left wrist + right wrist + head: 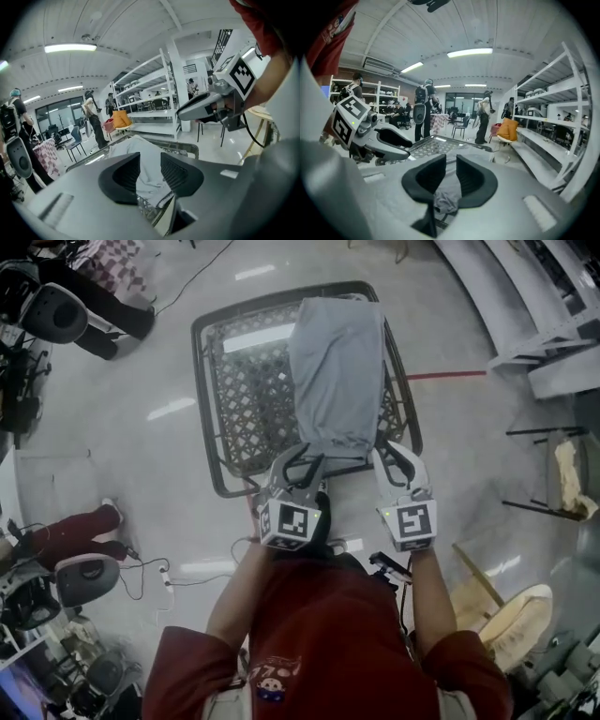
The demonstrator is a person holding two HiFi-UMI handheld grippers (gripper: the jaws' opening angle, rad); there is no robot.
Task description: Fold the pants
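Observation:
Grey pants lie lengthwise on a dark lattice-top table, their hem at the near edge. My left gripper sits at the hem's left corner and my right gripper at its right corner. In the left gripper view the jaws stand apart, with the pants showing through the gap and the right gripper beside them. In the right gripper view the jaws are narrowly apart over bunched cloth; no pad visibly presses it. The left gripper shows at left.
White shelving stands at the far right and a wooden chair at the near right. Cables trail on the floor at left, near office chairs. A person and others stand beyond the table.

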